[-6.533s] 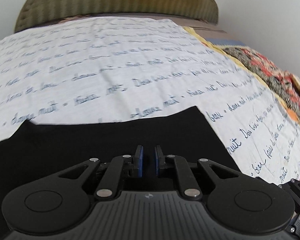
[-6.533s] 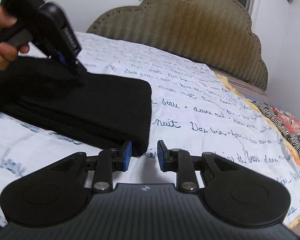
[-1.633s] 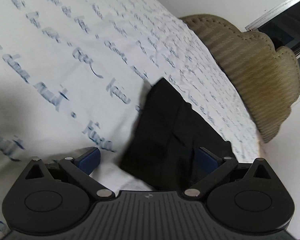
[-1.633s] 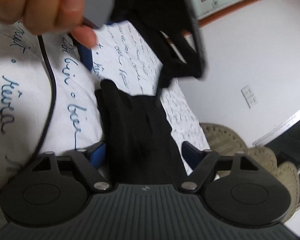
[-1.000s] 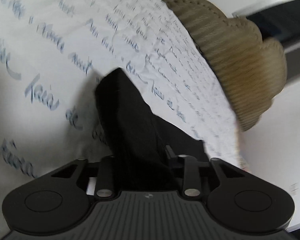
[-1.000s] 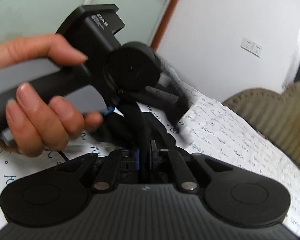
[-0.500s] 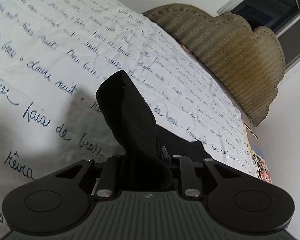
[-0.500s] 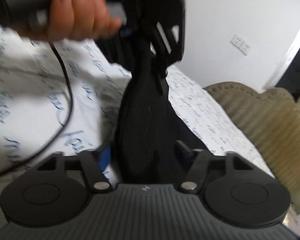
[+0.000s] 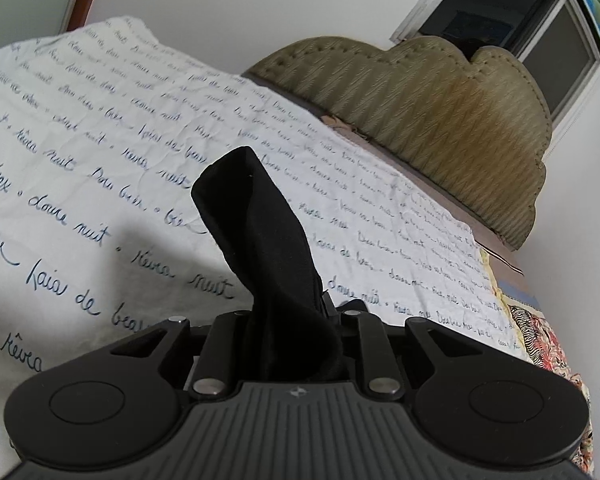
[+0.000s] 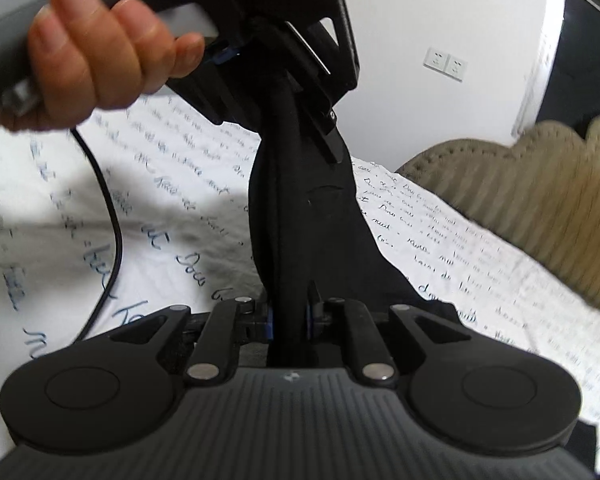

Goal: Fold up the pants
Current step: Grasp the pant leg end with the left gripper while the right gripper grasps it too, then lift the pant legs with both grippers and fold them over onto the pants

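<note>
Black pants (image 10: pixel 300 216) hung bunched in a rope between the two grippers, lifted above the bed sheet (image 9: pixel 80 128), with the lower end trailing down to the sheet at the right. Right gripper (image 10: pixel 288 316) closing, blue pads pinched on the dark cloth. Left gripper (image 9: pixel 288 320) pressed narrow on another bunch of the same pants, its pads buried under the fabric, which stood up in a rounded hump right before the lens. From the right wrist view, left gripper up top, gripped by a hand (image 10: pixel 108 52) wrapped around its grey handle, a black cable (image 10: pixel 112 216) dangling from it across the sheet. Around: white sheet covered in blue handwriting, padded olive headboard (image 9: pixel 440 112) behind, a patterned blanket (image 9: pixel 540 332) at the bed's far edge, a wall socket (image 10: pixel 446 63), a dark window (image 9: pixel 500 12).
</note>
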{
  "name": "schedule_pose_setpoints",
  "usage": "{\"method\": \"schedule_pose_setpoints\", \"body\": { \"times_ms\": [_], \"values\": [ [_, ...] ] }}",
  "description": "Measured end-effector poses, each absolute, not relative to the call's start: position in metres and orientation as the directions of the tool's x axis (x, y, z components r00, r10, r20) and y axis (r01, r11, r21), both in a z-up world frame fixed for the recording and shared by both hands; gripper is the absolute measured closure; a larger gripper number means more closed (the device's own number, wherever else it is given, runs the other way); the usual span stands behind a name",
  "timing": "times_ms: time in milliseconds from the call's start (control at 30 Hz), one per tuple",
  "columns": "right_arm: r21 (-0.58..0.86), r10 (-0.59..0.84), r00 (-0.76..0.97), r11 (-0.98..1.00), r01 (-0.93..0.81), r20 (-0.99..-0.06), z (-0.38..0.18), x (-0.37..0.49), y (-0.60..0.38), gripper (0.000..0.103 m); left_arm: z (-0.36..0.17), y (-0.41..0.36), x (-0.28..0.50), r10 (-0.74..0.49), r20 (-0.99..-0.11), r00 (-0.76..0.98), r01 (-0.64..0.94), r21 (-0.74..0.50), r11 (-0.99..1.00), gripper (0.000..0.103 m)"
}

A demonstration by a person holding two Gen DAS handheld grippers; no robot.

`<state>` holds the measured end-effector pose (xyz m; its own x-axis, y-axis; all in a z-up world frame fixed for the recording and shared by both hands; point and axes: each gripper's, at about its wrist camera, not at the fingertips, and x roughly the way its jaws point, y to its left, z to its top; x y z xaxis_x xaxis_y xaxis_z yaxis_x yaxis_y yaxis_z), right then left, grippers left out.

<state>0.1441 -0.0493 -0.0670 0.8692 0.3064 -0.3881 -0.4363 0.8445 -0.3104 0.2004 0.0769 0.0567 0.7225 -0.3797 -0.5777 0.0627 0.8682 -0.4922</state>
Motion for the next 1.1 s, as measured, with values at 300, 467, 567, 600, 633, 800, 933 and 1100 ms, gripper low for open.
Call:
{"method": "schedule_pose_setpoints", "body": {
  "times_ms": [300, 467, 567, 600, 633, 800, 933, 1100],
  "values": [
    [-0.162, 0.363, 0.870, 0.887, -0.432, -0.334, -0.052, 0.139, -0.084, 0.091, 0.083, 0.034, 0.192, -0.385, -0.550, 0.741, 0.128, -0.447, 0.885, 0.083],
    [-0.055, 0.384, 0.873, 0.907, -0.418, -0.301, -0.047, 0.133, -0.116, 0.091, 0.091, 0.001, 0.189, -0.406, -0.539, 0.738, 0.178, -0.425, 0.888, 0.083],
    [-0.032, 0.370, 0.884, 0.918, -0.395, -0.287, -0.046, 0.129, -0.132, 0.091, 0.094, -0.020, 0.188, -0.417, -0.536, 0.734, 0.210, -0.404, 0.890, 0.083],
    [-0.026, 0.363, 0.888, 0.922, -0.385, -0.282, -0.046, 0.127, -0.138, 0.091, 0.095, -0.027, 0.187, -0.422, -0.535, 0.732, 0.222, -0.397, 0.890, 0.083],
    [-0.019, 0.358, 0.892, 0.926, -0.377, -0.278, -0.047, 0.126, -0.143, 0.091, 0.096, -0.035, 0.186, -0.427, -0.534, 0.730, 0.236, -0.390, 0.890, 0.083],
    [0.046, 0.329, 0.909, 0.943, -0.329, -0.257, -0.048, 0.118, -0.175, 0.091, 0.096, -0.080, 0.185, -0.455, -0.543, 0.705, 0.308, -0.344, 0.887, 0.083],
    [0.115, 0.301, 0.920, 0.953, -0.281, -0.252, -0.053, 0.112, -0.205, 0.091, 0.087, -0.115, 0.189, -0.483, -0.568, 0.666, 0.363, -0.320, 0.875, 0.083],
    [0.202, 0.272, 0.924, 0.954, -0.222, -0.267, -0.066, 0.105, -0.238, 0.091, 0.068, -0.158, 0.195, -0.502, -0.621, 0.602, 0.415, -0.294, 0.861, 0.083]
  ]
}}
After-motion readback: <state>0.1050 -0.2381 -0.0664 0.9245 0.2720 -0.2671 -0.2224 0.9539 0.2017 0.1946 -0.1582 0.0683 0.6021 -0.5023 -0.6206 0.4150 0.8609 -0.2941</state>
